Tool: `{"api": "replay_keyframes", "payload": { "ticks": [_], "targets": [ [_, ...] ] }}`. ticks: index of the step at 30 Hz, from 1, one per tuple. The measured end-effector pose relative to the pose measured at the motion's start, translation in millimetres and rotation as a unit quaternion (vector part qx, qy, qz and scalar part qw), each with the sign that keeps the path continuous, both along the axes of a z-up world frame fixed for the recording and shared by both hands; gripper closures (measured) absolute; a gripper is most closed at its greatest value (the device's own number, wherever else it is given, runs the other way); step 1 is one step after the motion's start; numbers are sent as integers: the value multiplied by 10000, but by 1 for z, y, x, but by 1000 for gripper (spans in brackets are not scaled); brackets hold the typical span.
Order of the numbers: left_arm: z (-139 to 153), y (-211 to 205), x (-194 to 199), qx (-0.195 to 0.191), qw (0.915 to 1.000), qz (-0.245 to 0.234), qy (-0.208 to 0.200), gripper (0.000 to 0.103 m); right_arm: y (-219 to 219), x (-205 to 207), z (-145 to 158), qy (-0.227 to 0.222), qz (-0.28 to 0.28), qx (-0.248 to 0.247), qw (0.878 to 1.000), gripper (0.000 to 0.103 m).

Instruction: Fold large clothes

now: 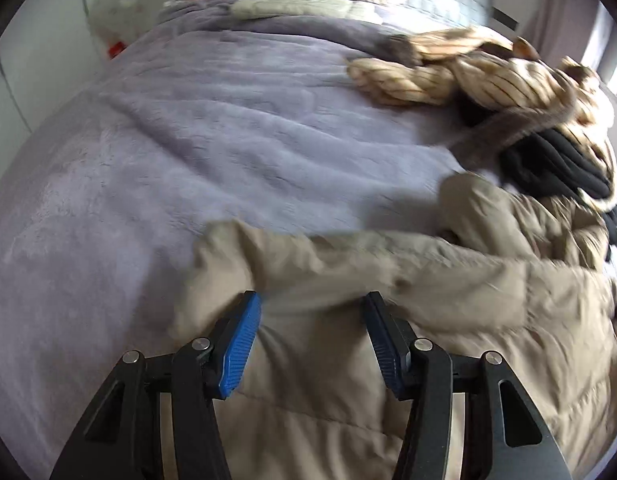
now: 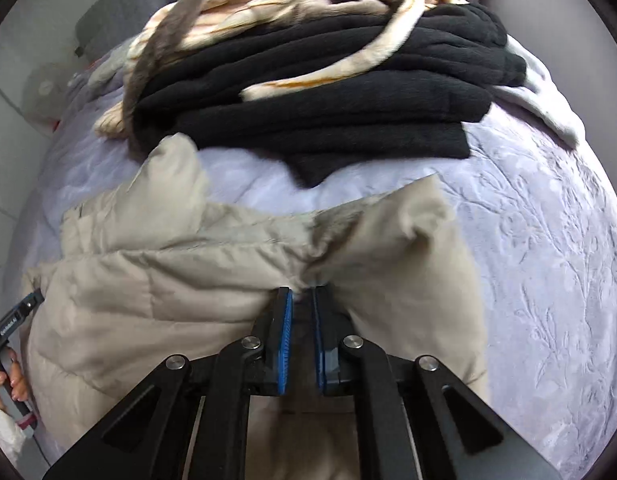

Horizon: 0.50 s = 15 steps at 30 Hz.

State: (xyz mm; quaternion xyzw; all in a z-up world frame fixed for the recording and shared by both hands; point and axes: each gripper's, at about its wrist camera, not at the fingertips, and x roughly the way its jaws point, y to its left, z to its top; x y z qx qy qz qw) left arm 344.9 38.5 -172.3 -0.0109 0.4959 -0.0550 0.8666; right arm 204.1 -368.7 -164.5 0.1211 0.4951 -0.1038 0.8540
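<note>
Your right gripper point(image 2: 303, 294) is pinched tight on a fold of the beige puffer jacket point(image 2: 156, 280), which sprawls over the lavender bedspread point(image 2: 548, 240) just in front of the black fleece point(image 2: 348, 120); your left gripper point(image 1: 311, 304) hovers half-open above the jacket, gripping nothing

Matt quilted beige jacket point(image 2: 156, 280) on plush embossed lavender blanket point(image 2: 548, 280).
</note>
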Motion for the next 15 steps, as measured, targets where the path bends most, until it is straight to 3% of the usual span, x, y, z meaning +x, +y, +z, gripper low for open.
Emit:
{"api": "replay_keyframes", "payload": {
  "ticks": [2, 9, 14, 15],
  "targets": [
    [-11, 5, 11, 49, 9999, 123, 37, 46, -15, 3, -7, 35, -236, -77, 9997, 95],
    [-49, 4, 30, 58, 9993, 342, 145, 46, -55, 24, -48, 169, -762, 406, 9961, 97],
    [-45, 10, 39, -61, 9978, 535, 378, 46, -65, 30, -35, 123, -951, 538, 9939, 96],
    [-38, 14, 37, -102, 9973, 597, 410, 46, -66, 27, -26, 73, -976, 555, 9937, 91]
  ]
}}
